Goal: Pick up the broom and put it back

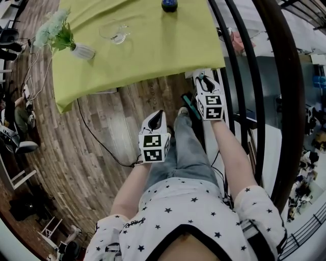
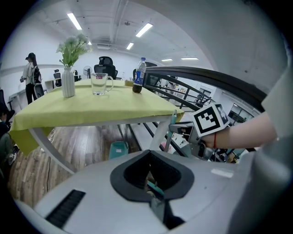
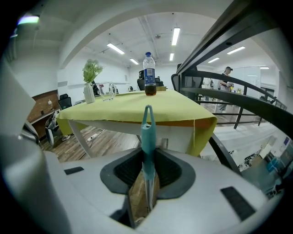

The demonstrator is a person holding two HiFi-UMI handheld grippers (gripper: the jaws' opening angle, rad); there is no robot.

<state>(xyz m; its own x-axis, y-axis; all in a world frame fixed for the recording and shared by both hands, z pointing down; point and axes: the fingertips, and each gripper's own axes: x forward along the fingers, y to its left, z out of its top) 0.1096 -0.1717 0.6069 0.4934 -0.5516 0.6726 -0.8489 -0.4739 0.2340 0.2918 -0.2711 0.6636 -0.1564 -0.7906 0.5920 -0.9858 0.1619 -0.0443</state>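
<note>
The broom's teal handle (image 3: 147,132) stands upright, with a hanging loop at its top, in front of the table edge. My right gripper (image 3: 146,161) is shut on it, the handle running down between the two black pads. From the left gripper view the same handle (image 2: 172,124) shows in the right gripper (image 2: 185,135), beside a table leg. In the head view the right gripper (image 1: 204,77) is at the table's near right corner, with a teal part of the broom (image 1: 191,107) beneath it. My left gripper (image 1: 158,116) hovers over the person's leg, shut and holding nothing.
A table under a yellow-green cloth (image 1: 153,56) carries a vase of flowers (image 1: 81,50), a glass mug (image 1: 116,31) and a bottle (image 1: 169,5). A black railing (image 1: 254,76) runs close on the right. A teal dustpan (image 2: 119,148) sits under the table. A cable (image 1: 97,137) crosses the wood floor.
</note>
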